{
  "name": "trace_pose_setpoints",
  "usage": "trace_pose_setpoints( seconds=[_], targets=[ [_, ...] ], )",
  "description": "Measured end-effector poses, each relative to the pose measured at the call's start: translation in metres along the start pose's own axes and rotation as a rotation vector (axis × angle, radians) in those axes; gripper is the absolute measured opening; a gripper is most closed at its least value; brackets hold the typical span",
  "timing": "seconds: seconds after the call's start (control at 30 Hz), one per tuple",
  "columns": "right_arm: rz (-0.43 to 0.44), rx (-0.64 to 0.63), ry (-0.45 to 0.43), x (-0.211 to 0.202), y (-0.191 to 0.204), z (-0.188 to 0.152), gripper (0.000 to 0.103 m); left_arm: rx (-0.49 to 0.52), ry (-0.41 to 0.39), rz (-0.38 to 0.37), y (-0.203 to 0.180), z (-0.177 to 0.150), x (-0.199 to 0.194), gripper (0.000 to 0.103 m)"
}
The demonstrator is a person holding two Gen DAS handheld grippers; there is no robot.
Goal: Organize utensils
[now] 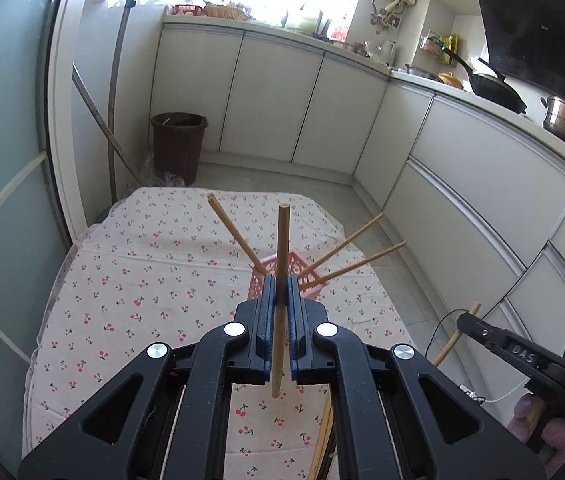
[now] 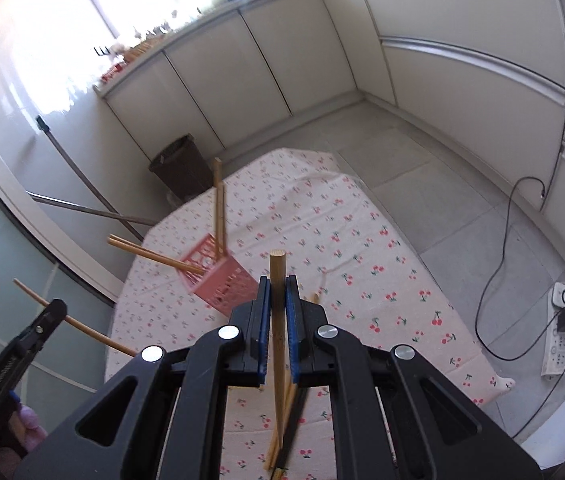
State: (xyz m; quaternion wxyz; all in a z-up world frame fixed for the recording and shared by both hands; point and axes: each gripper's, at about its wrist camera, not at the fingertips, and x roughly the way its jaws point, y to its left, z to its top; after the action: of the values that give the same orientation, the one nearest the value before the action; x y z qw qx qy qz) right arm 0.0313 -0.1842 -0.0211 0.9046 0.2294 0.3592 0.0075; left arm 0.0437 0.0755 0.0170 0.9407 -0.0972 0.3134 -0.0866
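A pink lattice basket [image 1: 309, 277] stands on the cherry-print tablecloth [image 1: 142, 280] with several wooden chopsticks [image 1: 230, 236] sticking out of it; it also shows in the right wrist view [image 2: 222, 278]. My left gripper [image 1: 281, 282] is shut on one upright chopstick [image 1: 282, 248], held above the table just in front of the basket. My right gripper [image 2: 277, 286] is shut on another chopstick [image 2: 277, 272], to the right of the basket. More chopsticks [image 2: 278, 432] lie on the cloth below it. Each gripper shows in the other's view: the right [image 1: 470, 318], the left [image 2: 52, 308].
A brown bin [image 1: 180, 144] stands on the floor beyond the table, with mop handles [image 1: 116, 92] leaning at the glass door. White cabinets [image 1: 282, 96] line the back and right. A power strip [image 2: 562, 328] and cable [image 2: 498, 264] lie on the floor at right.
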Motion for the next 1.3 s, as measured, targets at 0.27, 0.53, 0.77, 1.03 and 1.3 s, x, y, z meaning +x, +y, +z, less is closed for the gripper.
trace_pose_setpoints(
  seconds=[0.27,0.53,0.77,1.03,1.3],
  targets=[
    [0.106,-0.030,-0.129,-0.048,0.031,0.045,0.008,-0.015,-0.087,-0.014,-0.010,0.040,-0.008,0.005],
    [0.154,-0.059,-0.243,-0.073,0.054,0.093,0.008,-0.041,-0.137,-0.011,-0.023,0.082,0.018,0.005],
    [0.149,-0.059,-0.257,-0.055,0.052,0.114,0.008,-0.042,-0.121,0.034,-0.027,0.094,0.059,0.006],
    [0.142,-0.051,-0.254,-0.038,0.055,0.120,0.008,-0.162,-0.105,0.074,0.006,0.085,0.053,0.015],
    [0.150,-0.050,-0.260,-0.024,0.073,0.121,0.008,-0.254,-0.136,0.063,0.035,0.088,0.027,0.018]
  ],
)
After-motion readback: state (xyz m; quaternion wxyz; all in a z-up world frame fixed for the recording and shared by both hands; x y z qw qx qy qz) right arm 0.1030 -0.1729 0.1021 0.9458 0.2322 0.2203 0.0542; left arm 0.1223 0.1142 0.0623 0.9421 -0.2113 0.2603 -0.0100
